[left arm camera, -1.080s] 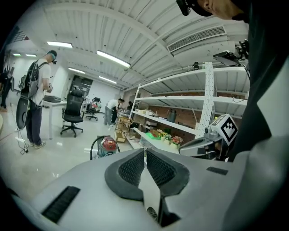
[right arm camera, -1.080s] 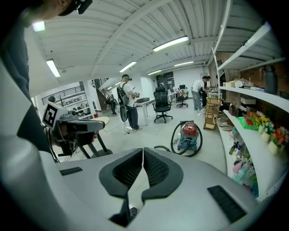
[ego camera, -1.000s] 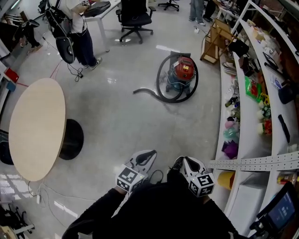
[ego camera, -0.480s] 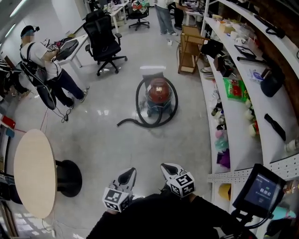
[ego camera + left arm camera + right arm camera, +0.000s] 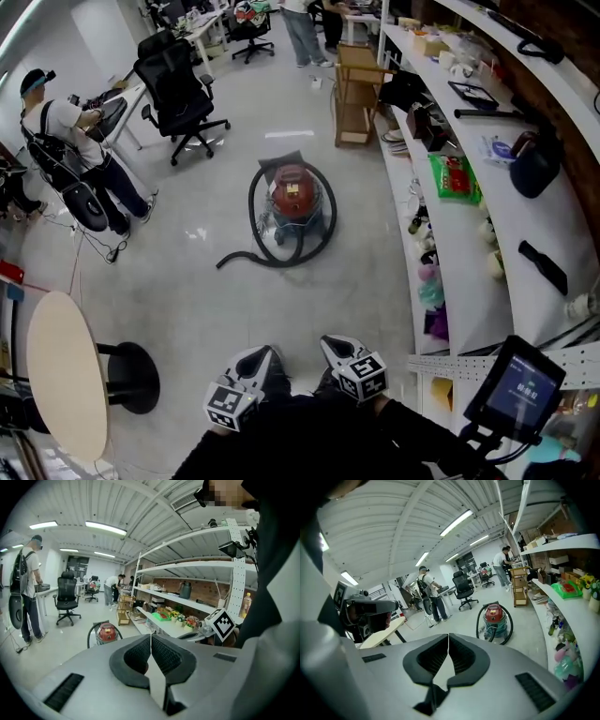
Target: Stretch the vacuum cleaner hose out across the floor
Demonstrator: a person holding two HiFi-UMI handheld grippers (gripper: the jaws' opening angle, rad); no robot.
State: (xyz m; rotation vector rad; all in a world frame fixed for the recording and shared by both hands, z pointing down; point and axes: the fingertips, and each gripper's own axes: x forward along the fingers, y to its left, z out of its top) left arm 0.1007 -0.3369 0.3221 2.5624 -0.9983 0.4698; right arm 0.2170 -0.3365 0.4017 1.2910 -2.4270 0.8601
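A red-topped canister vacuum cleaner (image 5: 292,202) stands on the grey floor, well ahead of me. Its black hose (image 5: 267,246) loops around the body and trails off to the left, ending near the floor at the lower left. The vacuum cleaner (image 5: 494,617) also shows in the right gripper view, and the vacuum cleaner (image 5: 106,633) shows in the left gripper view. My left gripper (image 5: 267,355) and right gripper (image 5: 330,346) are held close to my body at the bottom of the head view, both shut and empty, far from the hose.
White curved shelves (image 5: 478,234) full of items run along the right. A wooden rack (image 5: 356,98) stands beyond the vacuum. A round beige table (image 5: 61,370) is at the left. A person (image 5: 70,155) stands by a desk with a black office chair (image 5: 178,94).
The view has swung and moved forward: the vacuum cleaner now sits nearer the middle, the round table has slid to the lower left. Both grippers stay shut near my body.
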